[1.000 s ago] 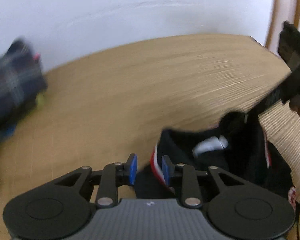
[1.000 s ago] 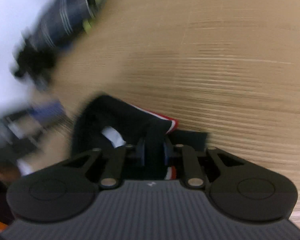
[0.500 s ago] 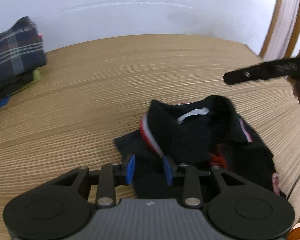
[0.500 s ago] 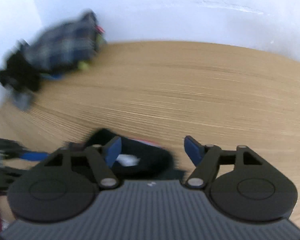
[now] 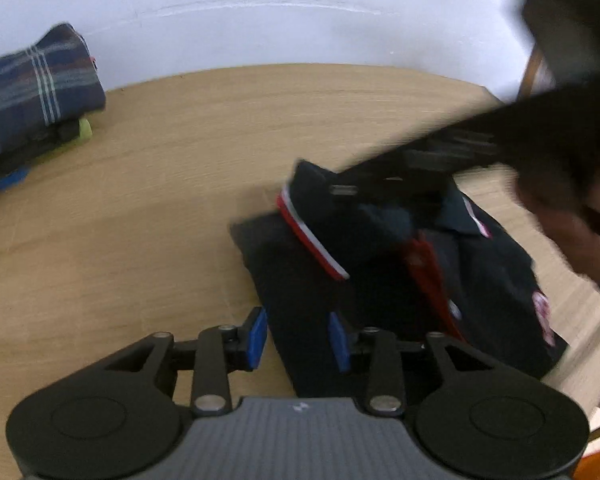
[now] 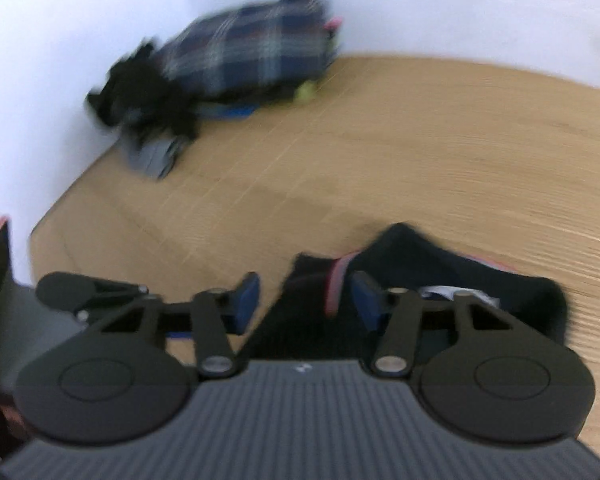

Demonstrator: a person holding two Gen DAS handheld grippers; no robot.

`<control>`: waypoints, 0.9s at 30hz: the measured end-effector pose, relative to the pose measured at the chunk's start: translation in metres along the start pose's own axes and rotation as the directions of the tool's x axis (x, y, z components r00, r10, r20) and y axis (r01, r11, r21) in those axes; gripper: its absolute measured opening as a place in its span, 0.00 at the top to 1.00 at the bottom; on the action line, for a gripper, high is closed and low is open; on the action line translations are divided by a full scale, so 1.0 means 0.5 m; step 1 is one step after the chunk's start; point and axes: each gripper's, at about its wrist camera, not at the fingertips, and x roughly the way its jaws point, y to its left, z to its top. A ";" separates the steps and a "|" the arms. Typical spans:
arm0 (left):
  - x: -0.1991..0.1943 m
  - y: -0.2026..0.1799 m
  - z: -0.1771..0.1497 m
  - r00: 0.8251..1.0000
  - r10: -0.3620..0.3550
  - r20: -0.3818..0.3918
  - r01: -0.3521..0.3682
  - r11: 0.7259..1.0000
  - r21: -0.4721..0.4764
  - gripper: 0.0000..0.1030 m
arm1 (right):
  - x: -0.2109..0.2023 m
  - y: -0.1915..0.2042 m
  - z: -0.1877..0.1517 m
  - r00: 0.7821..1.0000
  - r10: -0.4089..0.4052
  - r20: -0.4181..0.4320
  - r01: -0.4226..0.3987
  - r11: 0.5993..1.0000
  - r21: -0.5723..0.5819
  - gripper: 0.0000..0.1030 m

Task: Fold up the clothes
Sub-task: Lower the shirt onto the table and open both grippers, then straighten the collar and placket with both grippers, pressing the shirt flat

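Since the earlier frames the black polo shirt (image 5: 384, 280) has gone from a bunched lump to lying spread on the wooden table (image 5: 172, 200), and both of my grippers have shifted across it. In the left wrist view the left gripper (image 5: 298, 338) hovers over the near left edge of the shirt; its jaws have just been opening a little, the blue pads stand apart, and cloth lies under the gap with neither pad visibly pressing it. In the right wrist view the right gripper (image 6: 306, 304) hangs over the collar end, where the red and white trim runs; its jaws swung wide and have just been closing, yet they stand apart, with dark cloth and trim in the gap and no clamp that I can see. Motion blur keeps me from being sure of contact.

Collar sits toward the far side, body toward the near right. Folded plaid clothes (image 5: 36, 96) are stacked at the far left by the wall, well apart from the shirt.

Judgement: I am between release and regrasp, early in folding this shirt. It is laid out but rumpled. Next move calls for a firm pinch on the left edge and on the collar shoulder, then a pull to flatten before folding a side inward. Risk: grabbing two layers.
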 end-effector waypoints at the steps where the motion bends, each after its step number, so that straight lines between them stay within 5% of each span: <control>1: 0.003 -0.003 -0.013 1.000 -0.011 -0.013 0.011 1.000 -0.012 0.64 | 0.025 0.001 0.008 0.999 0.009 -0.047 -0.009 1.000 -0.005 0.74; 5: 0.020 -0.026 -0.064 0.997 -0.012 -0.070 0.011 1.000 -0.022 0.65 | 0.125 0.003 0.021 0.980 -0.081 -0.180 0.074 0.996 -0.047 0.91; 9: 0.004 -0.025 -0.083 0.998 -0.024 -0.058 0.022 0.999 -0.023 0.64 | 0.147 -0.005 0.038 0.991 -0.082 -0.103 0.086 0.996 0.034 0.93; 12: -0.010 -0.019 -0.090 0.997 -0.037 -0.065 0.034 0.999 -0.038 0.62 | 0.111 -0.016 0.040 0.988 -0.154 -0.004 0.153 0.977 0.147 0.86; 15: -0.019 -0.002 -0.080 0.996 -0.045 -0.074 0.042 0.998 -0.054 0.62 | 0.013 -0.030 0.005 0.990 -0.133 0.054 0.119 0.969 0.215 0.84; 20: -0.046 0.006 -0.035 0.999 0.031 0.005 -0.031 0.999 0.025 0.61 | -0.136 -0.037 -0.120 0.934 -0.331 0.139 0.285 0.919 0.271 0.69; 27: 0.006 -0.052 0.052 0.997 -0.047 0.066 0.045 0.998 0.034 0.61 | -0.158 -0.078 -0.206 0.918 -0.364 0.159 0.288 0.886 0.364 0.69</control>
